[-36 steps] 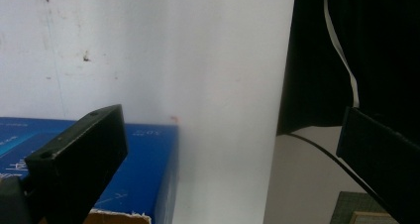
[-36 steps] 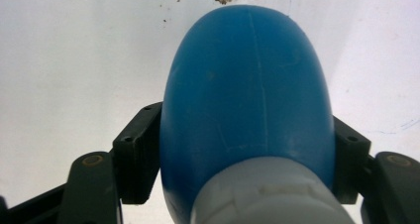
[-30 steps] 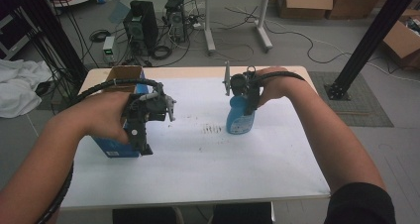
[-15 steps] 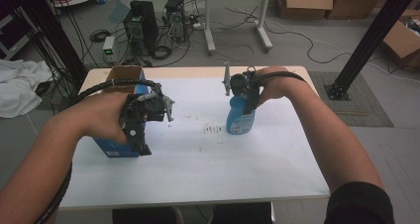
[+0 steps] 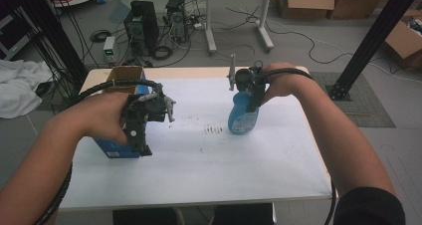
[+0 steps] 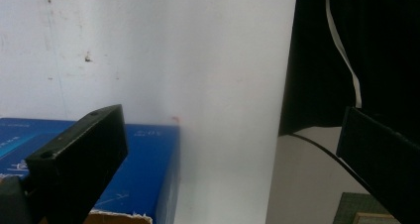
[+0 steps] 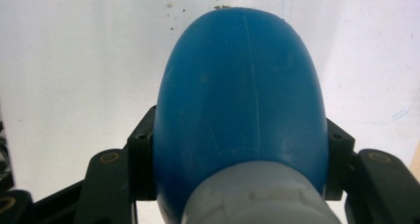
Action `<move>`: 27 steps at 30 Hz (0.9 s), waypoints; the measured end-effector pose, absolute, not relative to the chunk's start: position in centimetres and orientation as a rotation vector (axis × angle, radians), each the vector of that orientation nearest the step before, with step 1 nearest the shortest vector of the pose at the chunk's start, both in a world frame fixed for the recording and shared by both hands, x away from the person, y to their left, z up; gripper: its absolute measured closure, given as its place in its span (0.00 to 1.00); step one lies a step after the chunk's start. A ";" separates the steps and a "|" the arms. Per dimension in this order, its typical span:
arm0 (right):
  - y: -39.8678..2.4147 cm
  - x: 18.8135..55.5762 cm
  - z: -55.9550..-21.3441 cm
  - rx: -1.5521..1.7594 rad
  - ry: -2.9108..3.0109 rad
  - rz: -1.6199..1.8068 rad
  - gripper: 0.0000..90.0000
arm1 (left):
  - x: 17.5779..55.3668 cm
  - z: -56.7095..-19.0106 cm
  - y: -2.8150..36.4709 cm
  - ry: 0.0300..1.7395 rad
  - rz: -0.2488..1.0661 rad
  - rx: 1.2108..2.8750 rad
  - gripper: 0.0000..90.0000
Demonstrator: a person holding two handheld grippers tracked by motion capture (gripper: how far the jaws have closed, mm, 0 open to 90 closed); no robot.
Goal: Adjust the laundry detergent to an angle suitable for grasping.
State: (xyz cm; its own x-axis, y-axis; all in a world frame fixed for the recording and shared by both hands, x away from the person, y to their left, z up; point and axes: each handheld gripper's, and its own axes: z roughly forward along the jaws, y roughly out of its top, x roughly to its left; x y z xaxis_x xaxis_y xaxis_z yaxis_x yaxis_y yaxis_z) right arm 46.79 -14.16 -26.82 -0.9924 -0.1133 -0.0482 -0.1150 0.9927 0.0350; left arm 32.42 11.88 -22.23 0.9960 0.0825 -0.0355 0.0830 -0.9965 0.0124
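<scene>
Now right tongs (image 7: 237,184) clamped on neck of blue bottle (image 5: 242,113), bottle upright on desk (image 5: 209,170), not lifted. Left tongs (image 6: 223,159) wide apart, holding nothing, beside blue carton (image 5: 117,148). Grasp done; moving bottle probably remains.

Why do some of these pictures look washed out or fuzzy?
In the right gripper view the blue bottle sits so close that it looks soft, and the table behind glares white. In the left gripper view the near jaws blur against the same bright tabletop. The high view is dimmer and slightly grainy.
</scene>
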 end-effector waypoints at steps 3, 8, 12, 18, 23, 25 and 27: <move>-14.4 46.6 -26.4 -0.114 3.099 0.056 0.43 | 32.4 -22.2 11.7 0.122 -0.054 3.122 0.00; -14.9 46.4 -25.7 0.001 3.105 0.041 0.43 | 32.3 -22.1 11.1 0.102 -0.051 3.123 0.00; -15.0 46.0 -25.5 0.085 3.100 0.028 0.43 | 32.4 -22.1 10.7 0.097 -0.049 3.123 0.00; -14.9 45.1 -24.9 0.241 3.116 0.068 0.43 | 32.2 -22.3 10.2 0.077 -0.051 3.122 0.00; -14.7 44.1 -24.7 0.370 3.129 0.086 0.43 | 32.1 -22.4 9.9 0.064 -0.053 3.131 0.00; -14.4 43.5 -24.6 0.423 3.131 0.072 0.43 | 32.1 -22.5 9.7 0.060 -0.050 3.127 0.00; -14.2 43.3 -24.6 0.444 3.124 0.070 0.43 | 32.1 -22.4 9.6 0.057 -0.047 3.127 0.00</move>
State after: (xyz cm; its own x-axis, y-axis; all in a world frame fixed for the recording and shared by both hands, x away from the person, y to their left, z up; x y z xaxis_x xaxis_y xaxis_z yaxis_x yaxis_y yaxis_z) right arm 43.28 -14.23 -24.60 -0.9603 0.2782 0.0208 0.2789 0.9594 0.0416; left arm 32.10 9.63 -22.45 0.9989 0.0365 -0.0302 0.0369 -0.9992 0.0132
